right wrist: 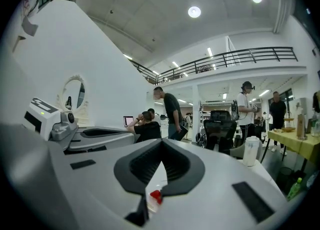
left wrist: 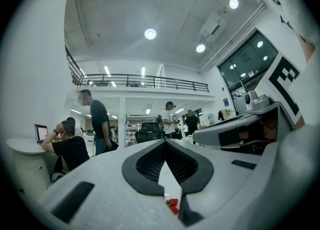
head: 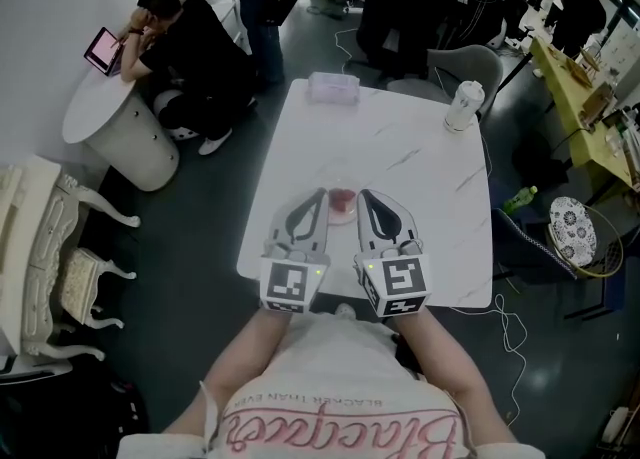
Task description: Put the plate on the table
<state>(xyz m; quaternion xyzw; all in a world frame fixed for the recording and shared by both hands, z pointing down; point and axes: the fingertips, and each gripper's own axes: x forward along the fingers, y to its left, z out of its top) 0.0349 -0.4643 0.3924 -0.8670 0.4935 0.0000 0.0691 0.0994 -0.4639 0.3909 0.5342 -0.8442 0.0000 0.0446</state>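
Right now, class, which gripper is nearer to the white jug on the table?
Right. The right gripper lies to the near left of the white jug. The left gripper lies further left still, beyond the right one.

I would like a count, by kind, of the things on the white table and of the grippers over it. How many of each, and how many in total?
Small plate: 1
Clear box: 1
White container: 1
Grippers: 2 (left gripper, right gripper)
Total: 5
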